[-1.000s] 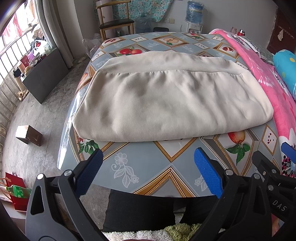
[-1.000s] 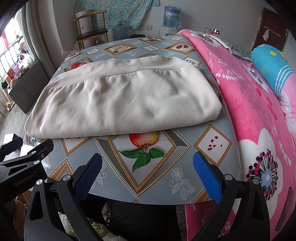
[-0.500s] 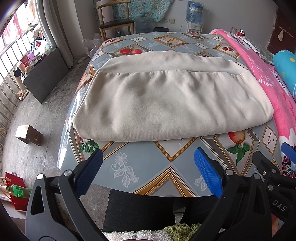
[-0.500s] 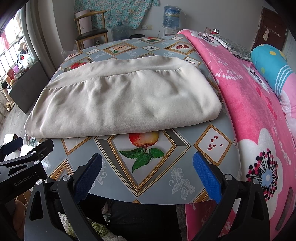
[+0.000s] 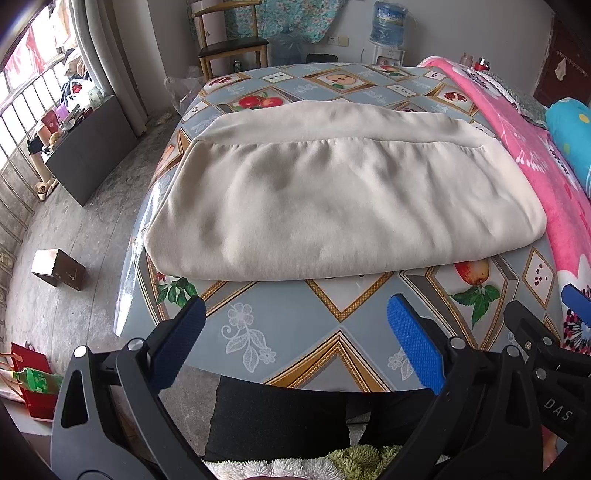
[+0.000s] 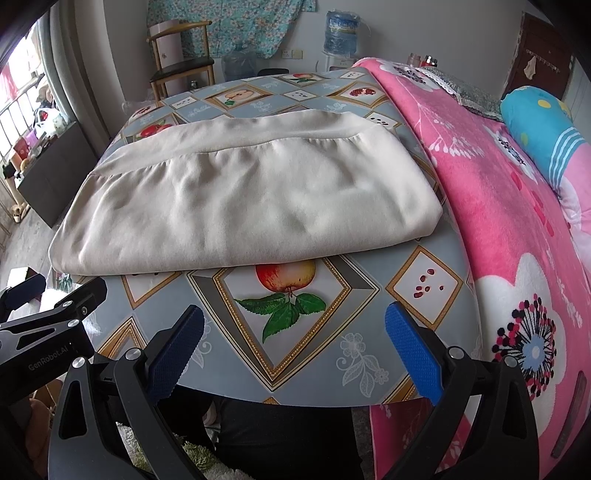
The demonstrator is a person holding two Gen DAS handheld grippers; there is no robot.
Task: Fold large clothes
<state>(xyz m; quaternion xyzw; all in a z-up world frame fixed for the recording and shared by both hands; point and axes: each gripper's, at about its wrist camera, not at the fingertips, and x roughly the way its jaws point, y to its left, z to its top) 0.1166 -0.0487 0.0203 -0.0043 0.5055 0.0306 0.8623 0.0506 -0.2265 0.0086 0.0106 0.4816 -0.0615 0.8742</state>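
Lying folded on table (image 5: 295,332), beige garment (image 5: 332,199) beyond both spread grippers.

Daylight from a barred window (image 5: 22,107) falls on grey concrete floor (image 5: 85,229); a wooden chair (image 5: 231,44) stands by the white wall (image 5: 461,26).

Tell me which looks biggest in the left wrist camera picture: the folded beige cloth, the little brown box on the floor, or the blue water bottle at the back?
1. Folded beige cloth: by far the biggest.
2 and 3. Blue water bottle and brown box: these look alike in size, and the bottle stands far from the camera, so no ranking.
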